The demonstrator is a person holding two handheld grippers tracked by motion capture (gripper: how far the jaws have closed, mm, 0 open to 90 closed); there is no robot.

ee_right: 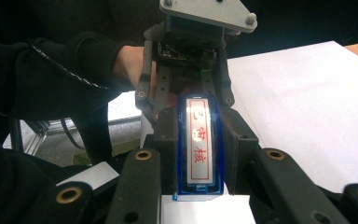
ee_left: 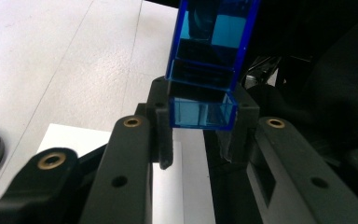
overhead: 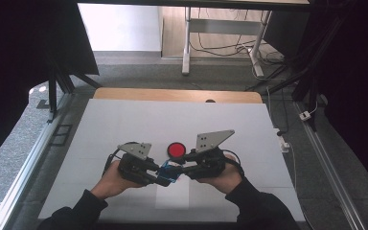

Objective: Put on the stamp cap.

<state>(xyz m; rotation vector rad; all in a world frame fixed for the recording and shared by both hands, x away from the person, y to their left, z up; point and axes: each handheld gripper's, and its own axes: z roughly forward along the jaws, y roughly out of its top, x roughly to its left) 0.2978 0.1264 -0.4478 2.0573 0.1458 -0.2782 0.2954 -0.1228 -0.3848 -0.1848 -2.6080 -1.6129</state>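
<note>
White tabletop [overhead: 124, 124] — blue case [overhead: 169, 171] clamped between left gripper [overhead: 162, 179] and right gripper [overhead: 175, 170], red button [overhead: 176, 150] nearby.

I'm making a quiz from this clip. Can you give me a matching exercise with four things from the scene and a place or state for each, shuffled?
Things:
1. blue box
2. red button
3. left gripper
4. grey plate

Places or states:
A. lies on the white table top, beyond the two grippers
B. sits on top of the right gripper
C. held between both grippers, above the table
D. shut on one end of the box

Pairs: 1-C, 2-A, 3-D, 4-B
</note>
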